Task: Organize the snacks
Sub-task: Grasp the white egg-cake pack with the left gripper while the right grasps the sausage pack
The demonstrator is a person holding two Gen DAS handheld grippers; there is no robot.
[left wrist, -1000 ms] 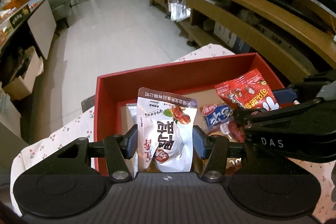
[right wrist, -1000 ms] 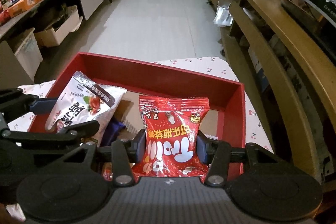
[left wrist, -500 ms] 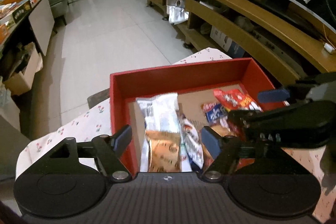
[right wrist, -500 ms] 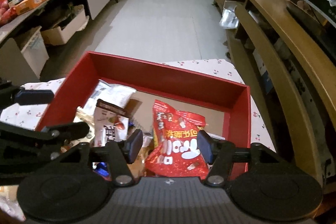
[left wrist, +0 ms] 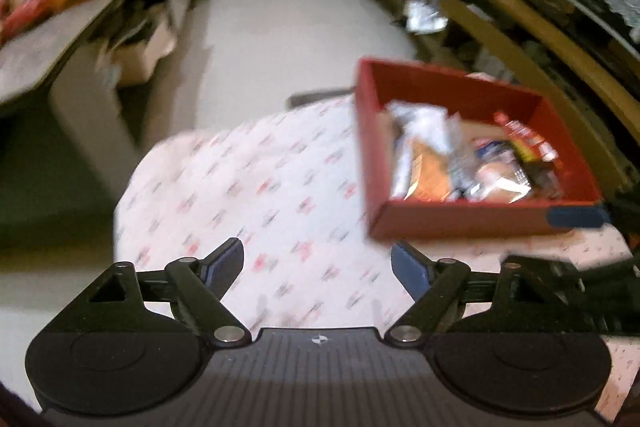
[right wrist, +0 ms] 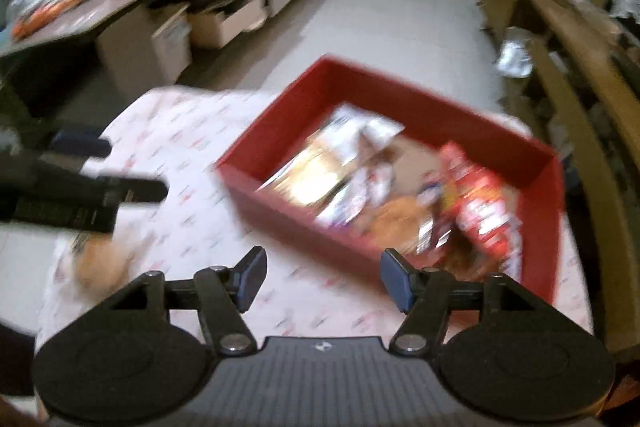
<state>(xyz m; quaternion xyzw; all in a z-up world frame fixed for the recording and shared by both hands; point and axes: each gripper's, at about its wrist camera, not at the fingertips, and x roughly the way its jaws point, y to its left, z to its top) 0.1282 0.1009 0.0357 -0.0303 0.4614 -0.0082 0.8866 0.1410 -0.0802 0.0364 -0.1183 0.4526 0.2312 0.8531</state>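
Both packets now lie dropped in the red box (right wrist: 472, 143), left gripper (left wrist: 318, 261) and right gripper (right wrist: 323, 279) wide, empty.

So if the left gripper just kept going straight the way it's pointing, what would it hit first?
Probably the patterned tablecloth: the open left gripper has only cloth between its fingers. The red box of snacks sits off to its right, likely outside that line, though blur makes depth uncertain.

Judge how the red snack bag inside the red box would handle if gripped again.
The red snack bag looks like a puffy foil pouch, so probably light and crushable. Its glossy film may slip. It leans against the red box wall, so it may flop over.
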